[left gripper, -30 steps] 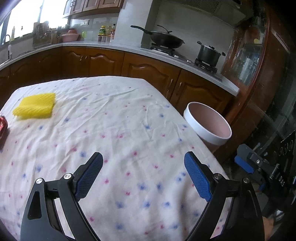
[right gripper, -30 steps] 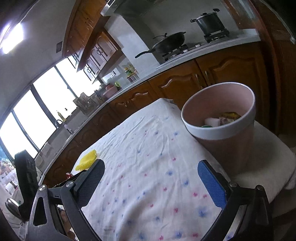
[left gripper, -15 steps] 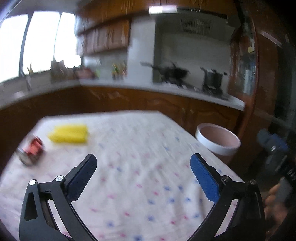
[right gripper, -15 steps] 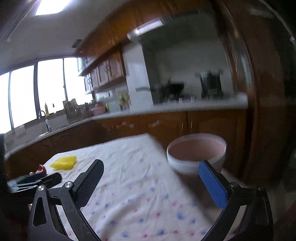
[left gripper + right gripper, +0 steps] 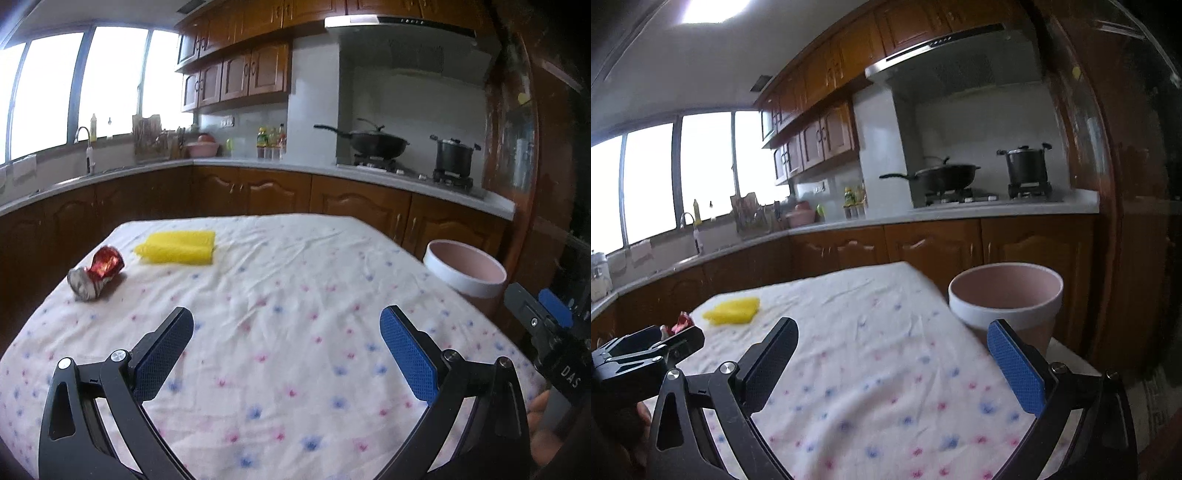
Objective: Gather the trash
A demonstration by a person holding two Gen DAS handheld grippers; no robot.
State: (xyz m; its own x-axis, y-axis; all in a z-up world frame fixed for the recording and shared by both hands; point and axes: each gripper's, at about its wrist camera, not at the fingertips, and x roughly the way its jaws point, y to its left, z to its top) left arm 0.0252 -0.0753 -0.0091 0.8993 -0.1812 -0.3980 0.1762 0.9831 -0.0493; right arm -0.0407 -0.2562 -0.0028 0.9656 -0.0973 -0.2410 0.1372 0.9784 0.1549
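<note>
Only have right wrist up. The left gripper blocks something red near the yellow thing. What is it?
Observer: A crushed red and silver can, lying on its side on the tablecloth.
Operator: Touching anything?
Observer: No. It lies apart from the yellow sponge, to the sponge's left in the left wrist view.
Operator: Left gripper loaded?
Observer: No. It is open, with only cloth between its fingers.
</note>
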